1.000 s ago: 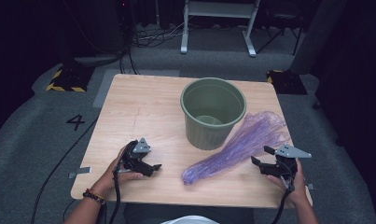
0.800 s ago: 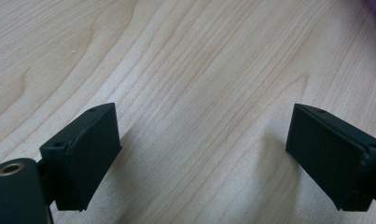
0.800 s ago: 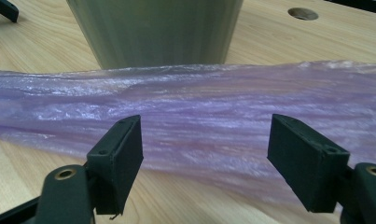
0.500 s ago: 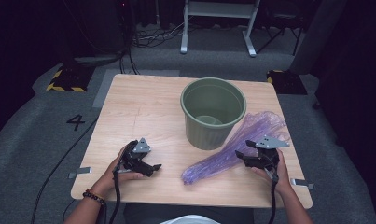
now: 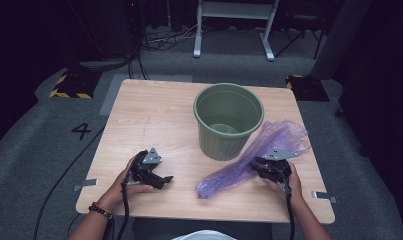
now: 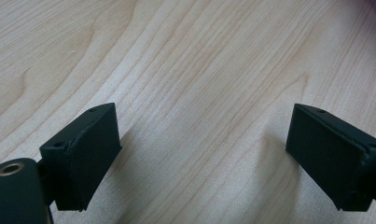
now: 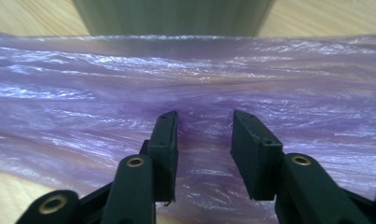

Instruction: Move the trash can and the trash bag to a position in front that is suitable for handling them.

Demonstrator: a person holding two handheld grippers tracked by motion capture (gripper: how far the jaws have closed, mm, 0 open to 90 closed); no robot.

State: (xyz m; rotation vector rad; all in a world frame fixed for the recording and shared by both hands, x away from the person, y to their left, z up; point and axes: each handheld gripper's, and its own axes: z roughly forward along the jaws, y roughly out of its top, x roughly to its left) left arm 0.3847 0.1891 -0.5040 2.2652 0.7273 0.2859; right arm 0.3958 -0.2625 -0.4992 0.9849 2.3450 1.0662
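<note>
The right claw point(image 7: 203, 154) was seen set down on the crinkled translucent purple plastic bag point(image 7: 185, 79), jaws just narrowing with film between them, not yet pinched. Beyond stood the ribbed green plastic bucket point(image 5: 228, 120). The left claw point(image 6: 202, 158) was held wide over bare light wooden desk point(image 6: 190, 70).

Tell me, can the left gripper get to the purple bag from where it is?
Probably yes. The left gripper rests on the table with its jaws open, and only bare wood lies between it and the near end of the purple bag. The green bucket stands farther back, out of the way.
</note>
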